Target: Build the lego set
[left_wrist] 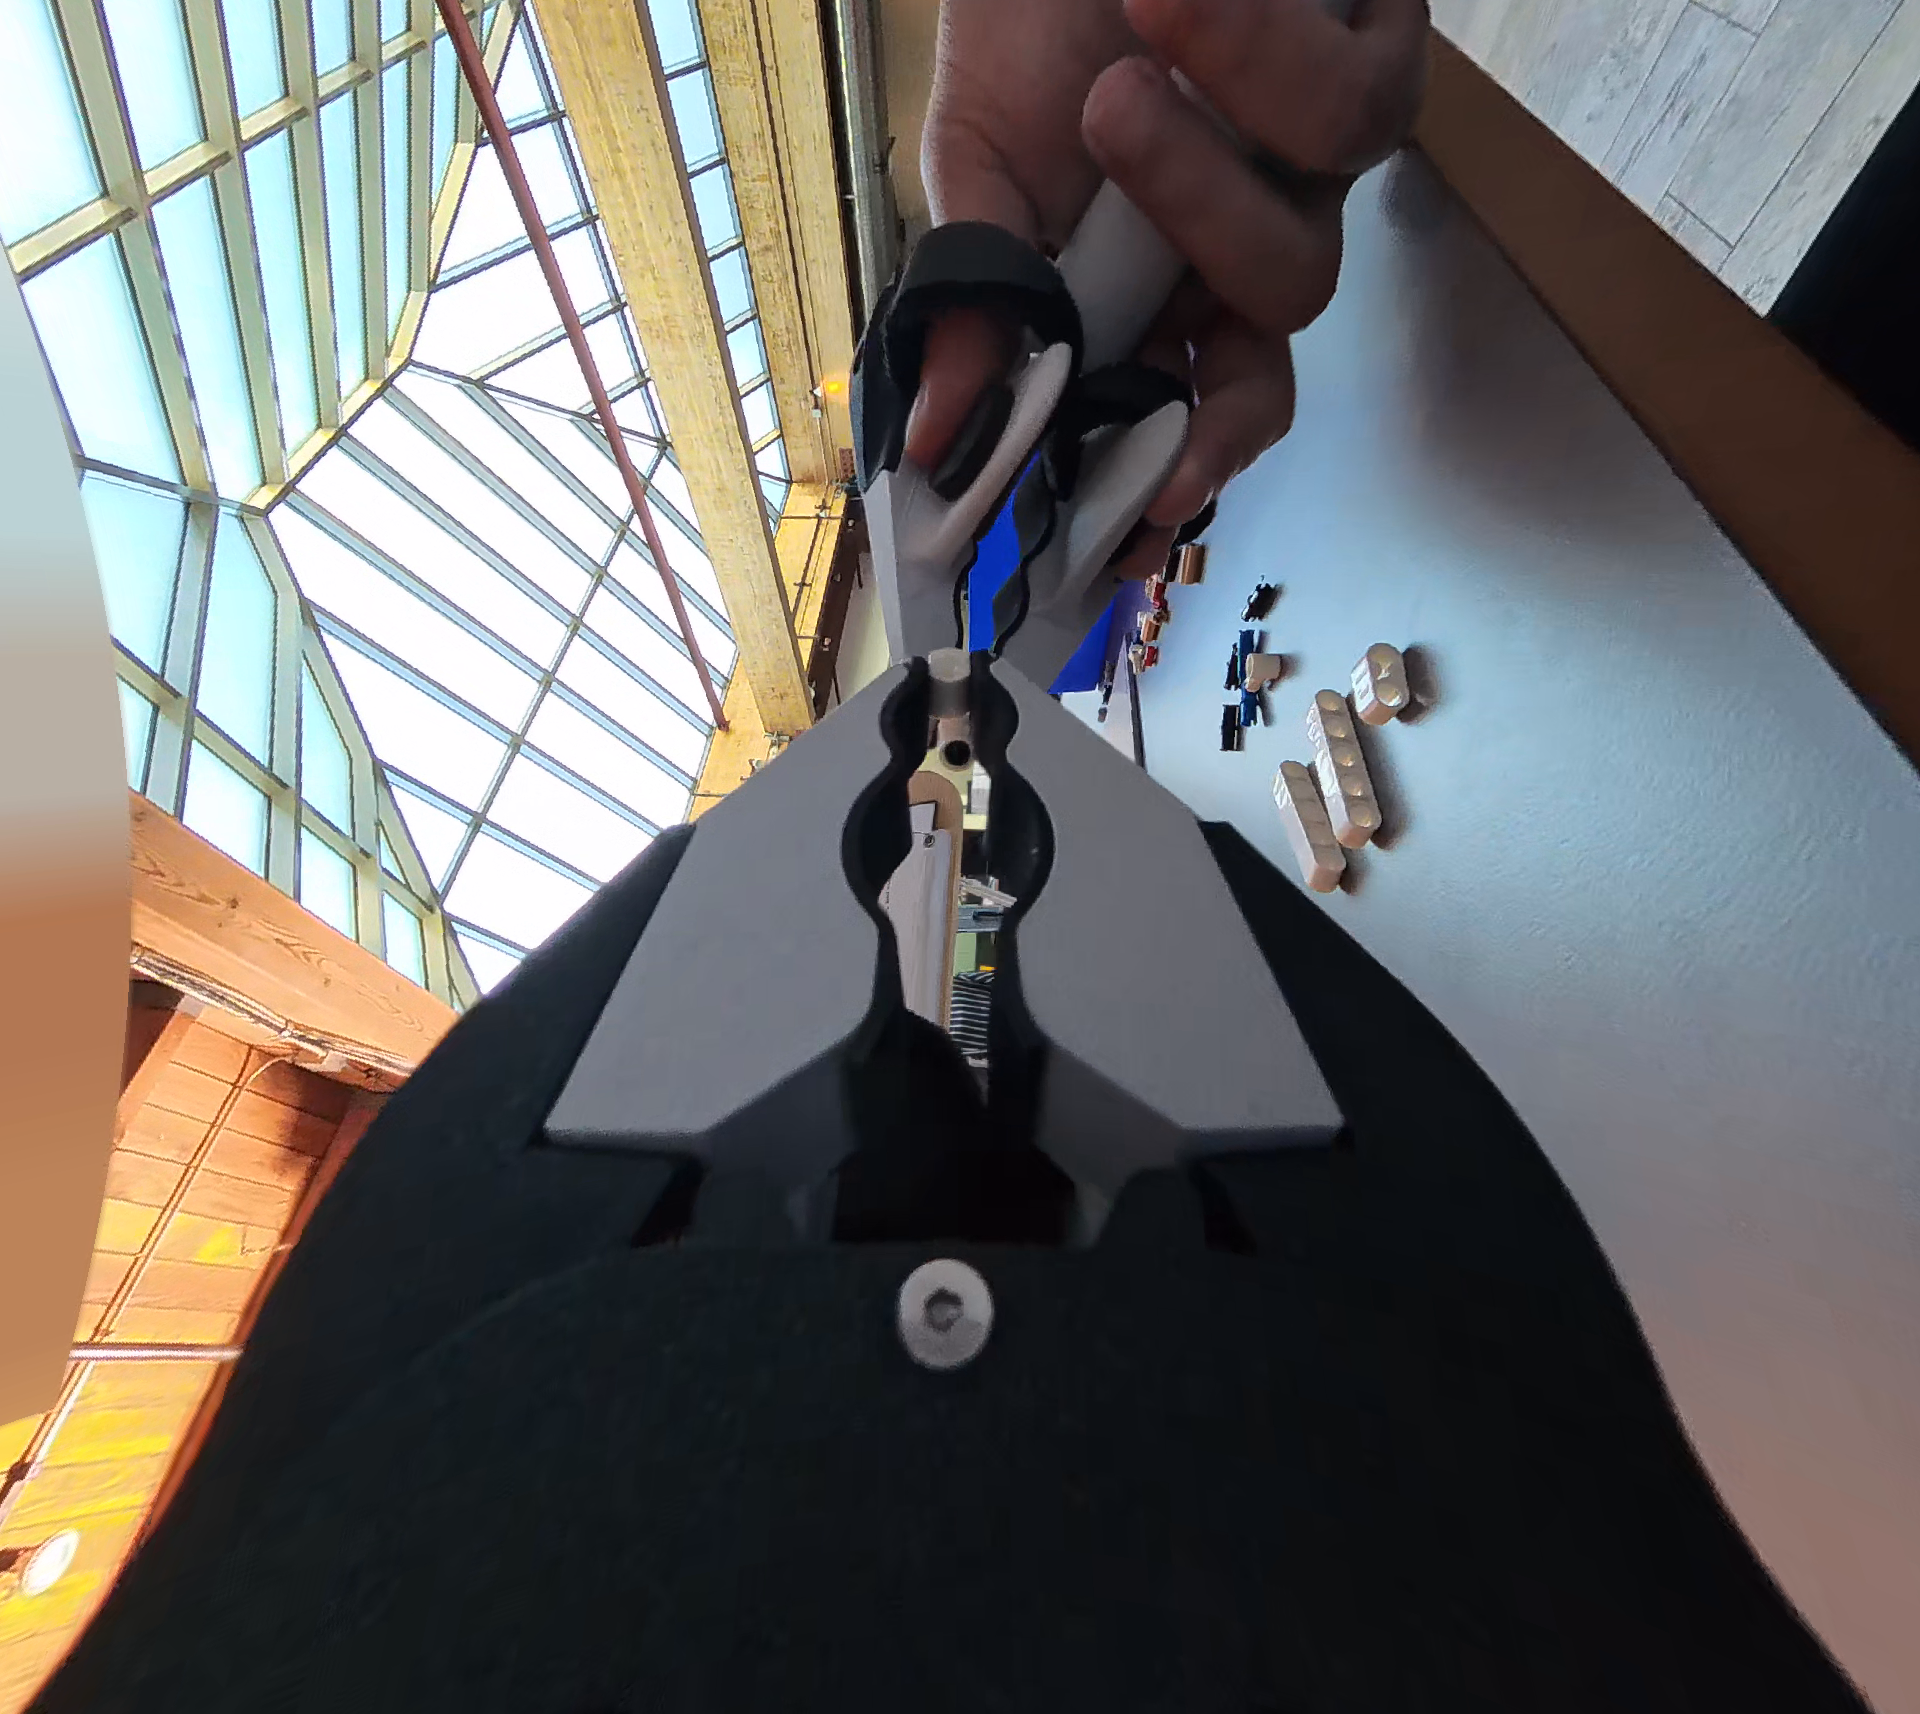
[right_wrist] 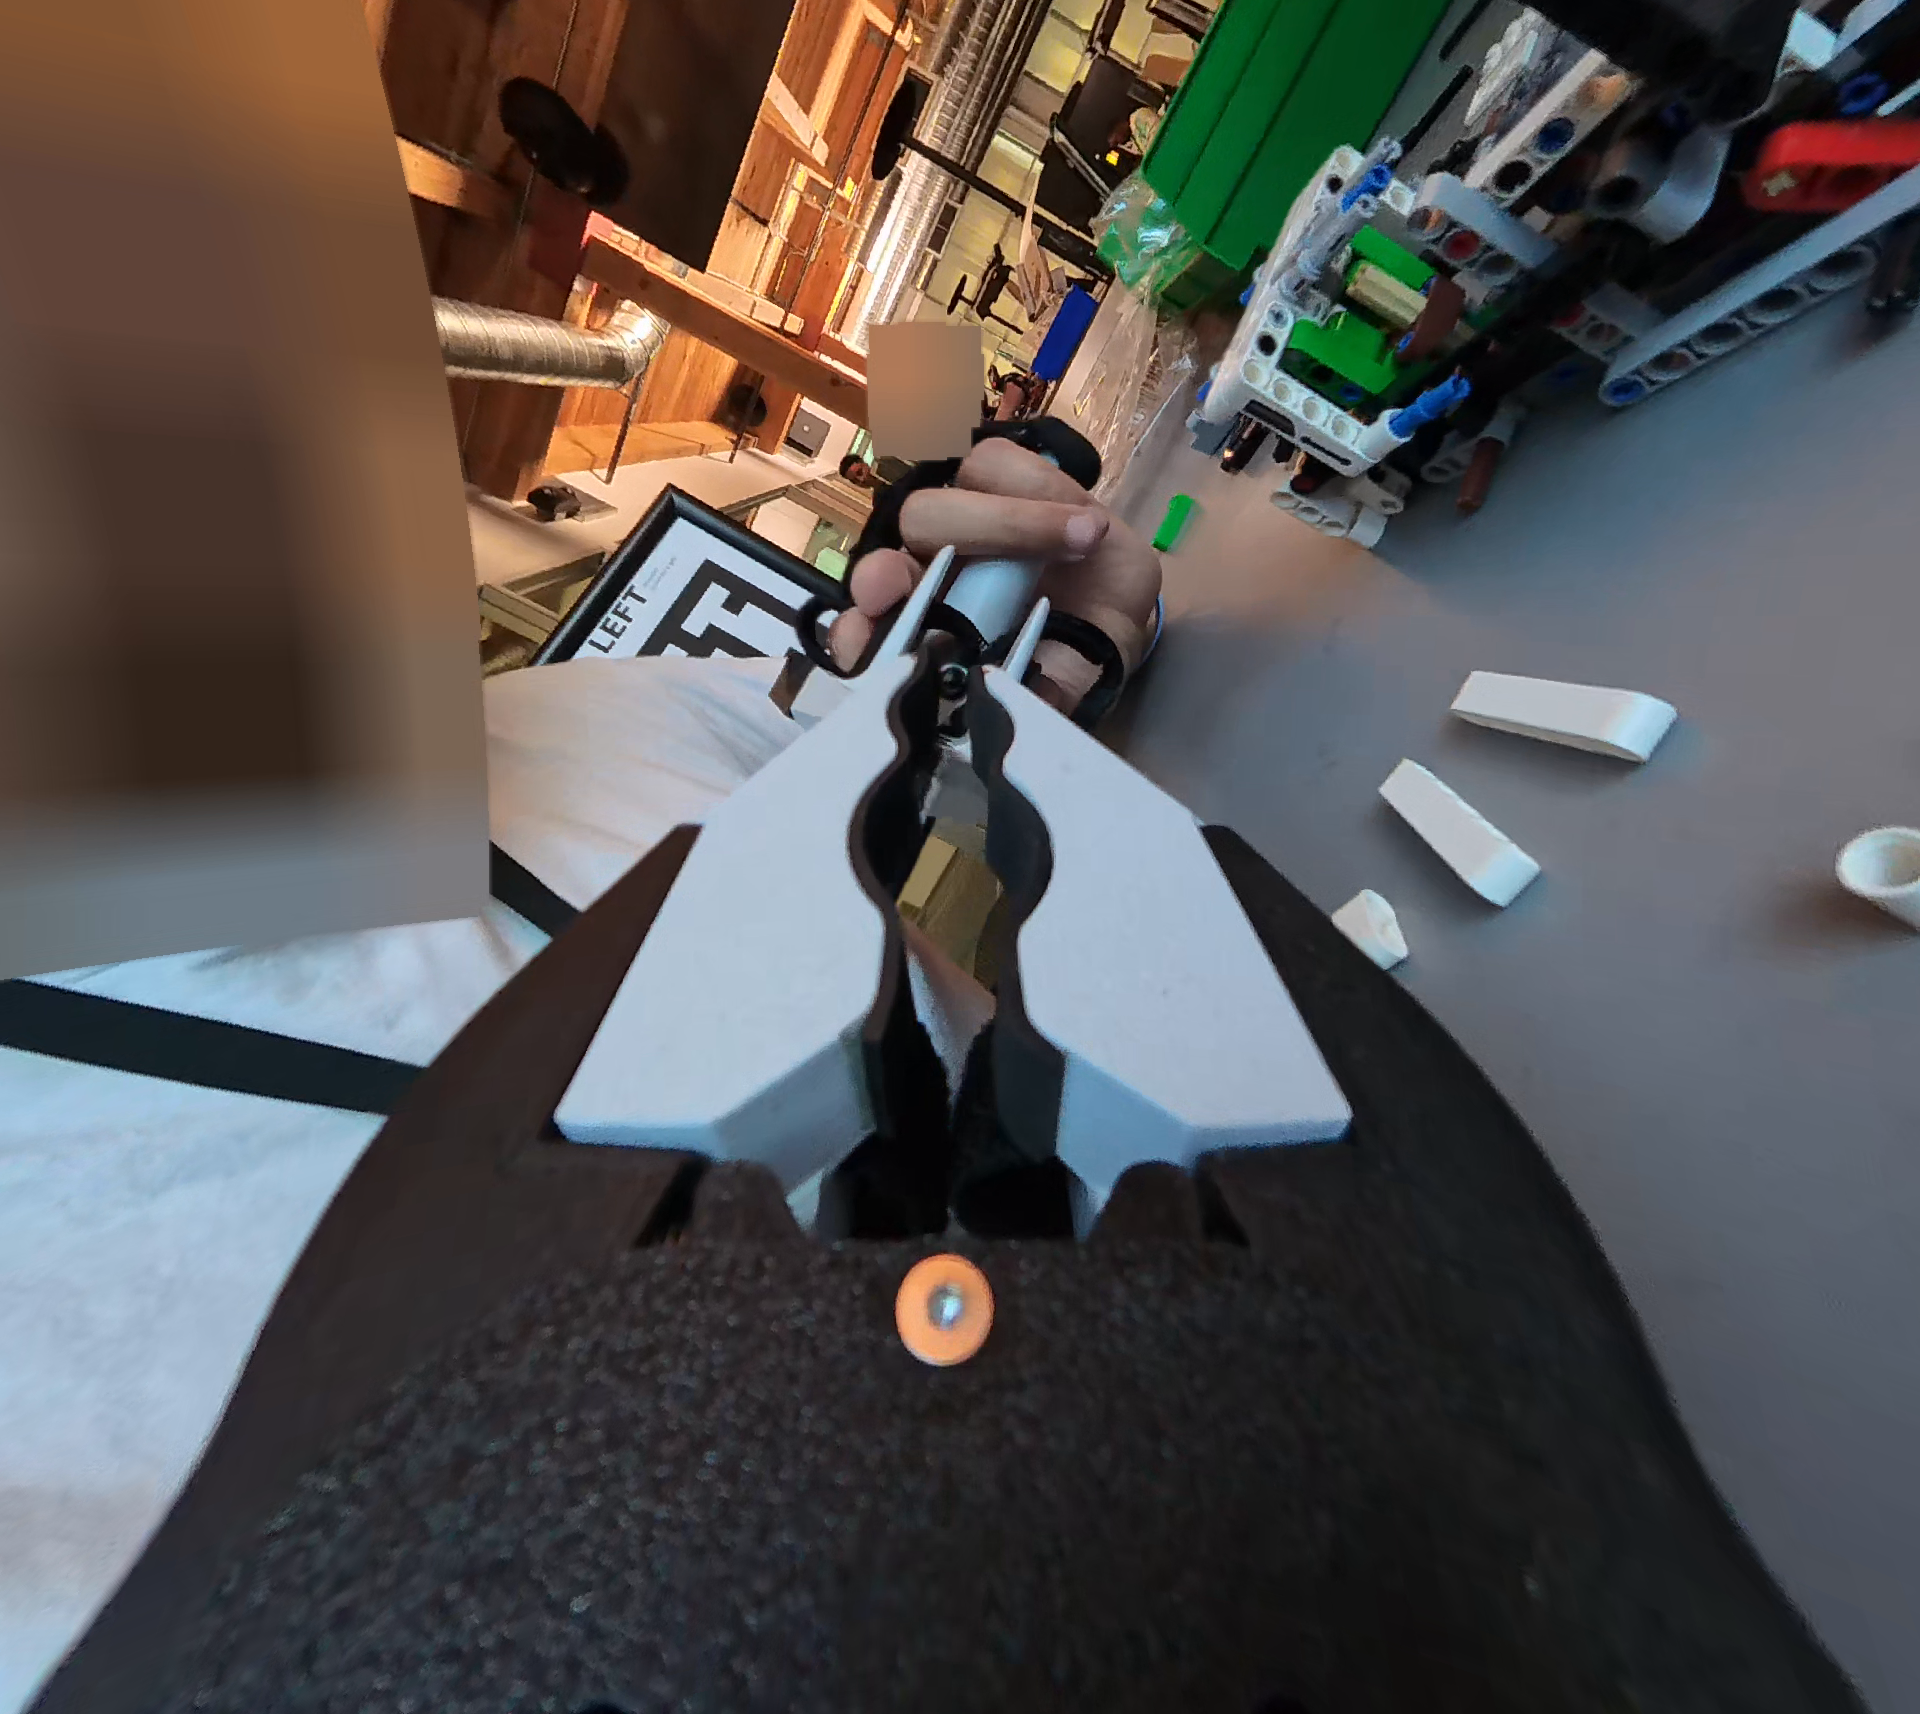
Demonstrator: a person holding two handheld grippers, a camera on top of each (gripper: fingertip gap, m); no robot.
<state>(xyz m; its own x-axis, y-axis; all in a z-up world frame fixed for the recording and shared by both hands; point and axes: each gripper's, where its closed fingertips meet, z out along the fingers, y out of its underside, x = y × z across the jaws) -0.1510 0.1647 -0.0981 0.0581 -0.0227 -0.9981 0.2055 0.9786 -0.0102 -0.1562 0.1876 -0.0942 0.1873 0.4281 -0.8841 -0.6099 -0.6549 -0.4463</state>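
My left gripper [left_wrist: 951, 672] is shut on a small cream piece [left_wrist: 948, 677] at its tips and is held up in the air, off the table. My right gripper [left_wrist: 975, 641], held by a hand [left_wrist: 1174, 106], comes from above and meets it tip to tip. In the right wrist view my right gripper [right_wrist: 951, 677] is closed on a small black piece [right_wrist: 953, 677]. Right behind it is the left gripper [right_wrist: 971, 662], held in a hand [right_wrist: 997, 521]. How the two pieces touch is hidden.
Cream beams [left_wrist: 1345, 771] and small blue and black pins [left_wrist: 1242, 688] lie on the grey table [left_wrist: 1558, 937]. A part-built model [right_wrist: 1351, 334], a green box [right_wrist: 1340, 2], white beams [right_wrist: 1558, 714], a small green piece [right_wrist: 1174, 521] and a cream cone [right_wrist: 1881, 869] are on the table. Less than 4 cm separates the two grippers' tips. The cream cone [right_wrist: 1881, 869] is about 12 cm from both grippers' fingertips.
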